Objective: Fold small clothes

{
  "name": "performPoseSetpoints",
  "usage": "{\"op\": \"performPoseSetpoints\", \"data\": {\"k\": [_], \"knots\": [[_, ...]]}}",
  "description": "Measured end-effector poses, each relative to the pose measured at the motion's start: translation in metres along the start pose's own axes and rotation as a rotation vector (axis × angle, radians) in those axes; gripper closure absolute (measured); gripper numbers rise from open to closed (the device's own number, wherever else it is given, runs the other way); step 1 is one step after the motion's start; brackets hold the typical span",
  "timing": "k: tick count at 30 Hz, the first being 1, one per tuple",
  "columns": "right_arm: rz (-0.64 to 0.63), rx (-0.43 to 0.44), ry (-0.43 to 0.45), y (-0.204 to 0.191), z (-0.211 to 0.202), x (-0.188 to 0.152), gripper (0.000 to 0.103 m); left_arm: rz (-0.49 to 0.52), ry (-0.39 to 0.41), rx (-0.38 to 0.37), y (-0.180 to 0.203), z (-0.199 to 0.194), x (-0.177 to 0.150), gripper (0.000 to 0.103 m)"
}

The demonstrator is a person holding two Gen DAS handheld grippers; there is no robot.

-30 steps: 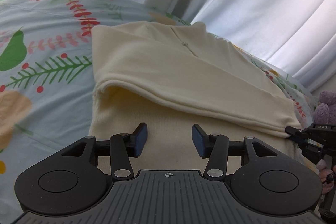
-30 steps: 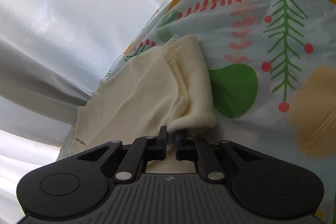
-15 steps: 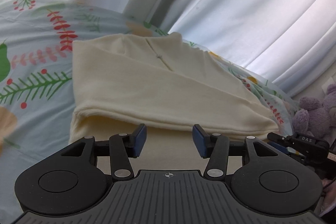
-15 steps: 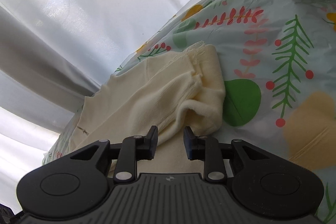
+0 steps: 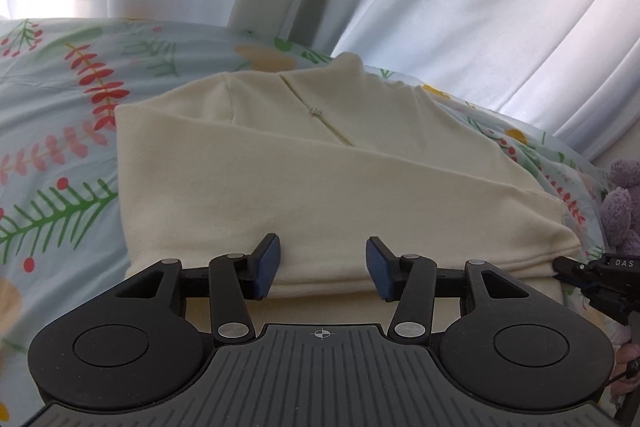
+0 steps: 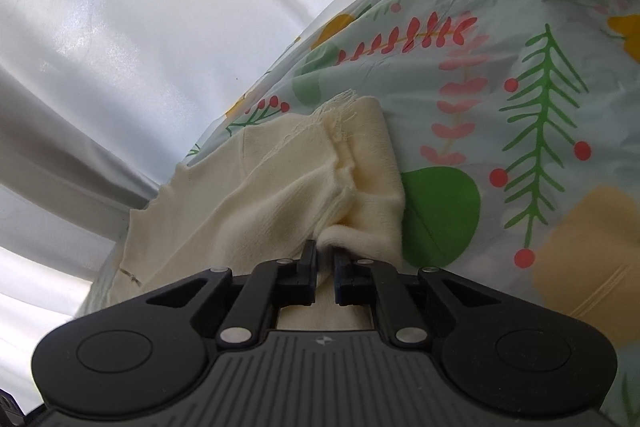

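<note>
Now, left wrist view: the cream garment [image 5: 320,163] lies on the bed [image 5: 60,155] with its upper layer doubled over. That folded edge, which sat further ahead a second ago, has come right up to the left gripper [image 5: 322,267]. The gripper has drifted sideways along the garment, jaws apart the whole time, nothing pinched. It tilts steeply down over the near edge of the cloth. The right gripper [image 5: 576,269] tip shows at the garment's right corner, next to a purple plush toy [image 5: 620,211] at the bed's right edge.

Right wrist view: the right gripper [image 6: 325,259] opened briefly half a second ago and has shut again on the bunched corner of the garment [image 6: 280,195]; cloth sits between the pads. That looks like a re-grip for a better hold, so the fold is likely only part done and the next pull needs both corners. It also points steeply down and has barely moved. White curtain [image 6: 140,47] behind the bed [image 6: 500,67].
</note>
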State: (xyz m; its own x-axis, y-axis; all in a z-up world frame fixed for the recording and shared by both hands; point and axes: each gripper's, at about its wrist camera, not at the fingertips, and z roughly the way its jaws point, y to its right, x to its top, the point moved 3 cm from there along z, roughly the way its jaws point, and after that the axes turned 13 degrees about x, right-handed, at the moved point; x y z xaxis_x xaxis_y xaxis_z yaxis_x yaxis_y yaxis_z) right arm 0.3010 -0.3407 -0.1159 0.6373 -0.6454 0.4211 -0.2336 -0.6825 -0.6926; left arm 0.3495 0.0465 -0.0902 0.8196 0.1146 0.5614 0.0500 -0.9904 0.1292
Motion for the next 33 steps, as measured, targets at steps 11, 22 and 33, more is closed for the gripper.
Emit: {"op": "performPoseSetpoints", "data": {"k": [11, 22, 33], "knots": [[-0.147, -0.055, 0.013, -0.013, -0.015, 0.023, 0.064, 0.001, 0.003, 0.022, 0.004, 0.0, 0.0, 0.047], [-0.238, -0.066, 0.096, -0.014, -0.018, 0.014, 0.099, 0.001, -0.016, 0.042, 0.003, -0.002, 0.001, 0.046], [-0.23, -0.086, 0.082, -0.014, -0.027, 0.014, 0.083, 0.02, -0.023, 0.064, 0.001, -0.007, -0.001, 0.045]]}}
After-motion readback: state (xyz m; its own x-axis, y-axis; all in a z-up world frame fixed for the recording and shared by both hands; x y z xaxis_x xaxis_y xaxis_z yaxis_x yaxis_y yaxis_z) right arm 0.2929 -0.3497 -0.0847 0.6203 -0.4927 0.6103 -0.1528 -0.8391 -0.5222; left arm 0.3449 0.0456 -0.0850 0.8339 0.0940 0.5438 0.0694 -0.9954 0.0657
